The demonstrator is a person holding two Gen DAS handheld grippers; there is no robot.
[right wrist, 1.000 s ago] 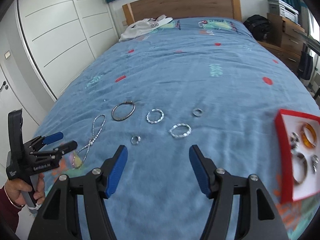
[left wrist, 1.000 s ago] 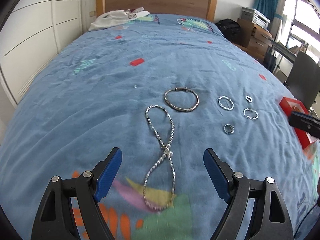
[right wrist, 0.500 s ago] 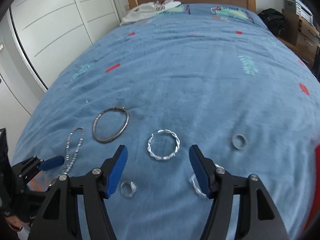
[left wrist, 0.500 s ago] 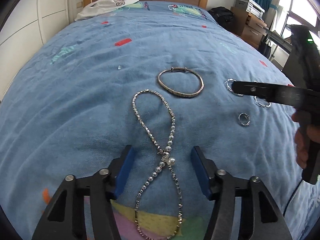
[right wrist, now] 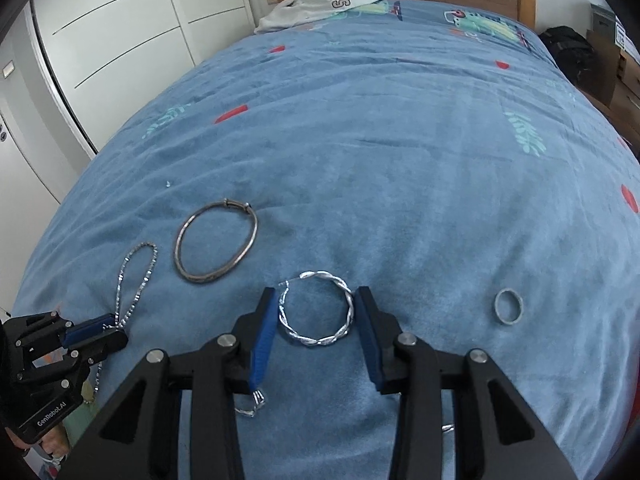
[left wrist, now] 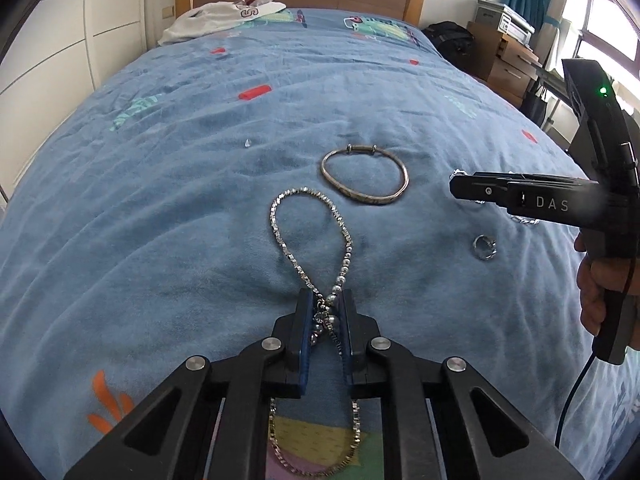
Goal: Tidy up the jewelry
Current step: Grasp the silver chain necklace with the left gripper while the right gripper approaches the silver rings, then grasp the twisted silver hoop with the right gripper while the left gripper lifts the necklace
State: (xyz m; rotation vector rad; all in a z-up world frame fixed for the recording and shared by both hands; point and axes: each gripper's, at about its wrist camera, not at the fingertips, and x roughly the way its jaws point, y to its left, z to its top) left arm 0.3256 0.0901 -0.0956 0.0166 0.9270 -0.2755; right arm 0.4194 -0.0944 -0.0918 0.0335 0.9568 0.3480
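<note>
Both grippers have dropped toward the bed since a second ago. Left gripper (left wrist: 325,322) was wide open over the necklace (left wrist: 310,236); now it is clenched on the chain where the strands cross. Right gripper (right wrist: 316,334) has swung in from bare blanket (right wrist: 400,152) to straddle the twisted ring (right wrist: 318,310); its jaws are closing, ring between them, pads not yet pressing on it as far as I can see.

All jewelry lies on the blanket: bangle (left wrist: 365,176) just past the necklace loop, small ring (left wrist: 485,247) off to the right, plain band (right wrist: 508,306) right of the twisted ring.

Handling, my guess: necklace is light, limp and slippery, will dangle and swing when lifted, could snag on the fleece. The crossing grip catches both strands, good spot. Twisted ring is stiff, thin and light; pinch across its width, squarely, or it may pop out or get pushed into the soft cover.

Views: left wrist view shows the pinch close up and the far necklace loop under the gripper, plus the hand (left wrist: 596,292) on the right tool. Right wrist view shows the twisted ring and plain band, hidden behind the right gripper in the left view, and another small ring (right wrist: 251,404) under its left finger.
</note>
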